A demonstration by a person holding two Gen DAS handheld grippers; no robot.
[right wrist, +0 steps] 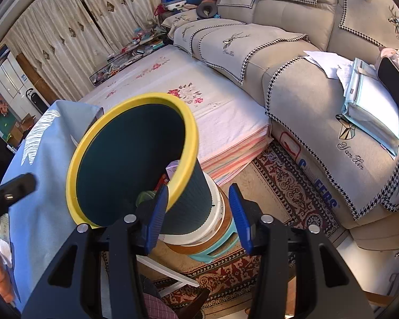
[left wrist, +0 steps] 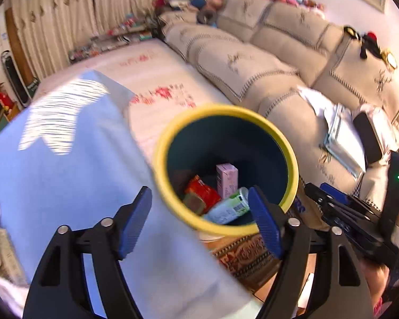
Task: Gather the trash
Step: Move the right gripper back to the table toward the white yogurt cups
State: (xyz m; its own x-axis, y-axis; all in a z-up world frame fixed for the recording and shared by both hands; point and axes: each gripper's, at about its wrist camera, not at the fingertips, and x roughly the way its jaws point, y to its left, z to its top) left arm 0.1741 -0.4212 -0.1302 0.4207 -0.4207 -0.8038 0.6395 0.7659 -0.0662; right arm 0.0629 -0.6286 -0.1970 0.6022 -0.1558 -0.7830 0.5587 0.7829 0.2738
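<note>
The blue fingers (left wrist: 135, 223) of the left gripper (left wrist: 202, 223) stand wide apart and empty above the yellow-rimmed bin (left wrist: 159, 159), seemingly because the red packet (left wrist: 203, 191), pink carton (left wrist: 227, 178) and green-white pack (left wrist: 230, 207) already lie inside it. From the right wrist, the right gripper (right wrist: 199, 218) is likewise spread and empty just beside the bin (right wrist: 188, 186), which sits on stacked stools (right wrist: 215, 242) over a patterned rug (right wrist: 287, 186), between the blue cloth (right wrist: 48, 212) and the beige sofa (right wrist: 306, 85)

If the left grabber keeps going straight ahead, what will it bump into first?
Probably the trash bin: its yellow rim lies right between the open left gripper fingers, with the pale can just inside. Depth is hard to judge.
</note>
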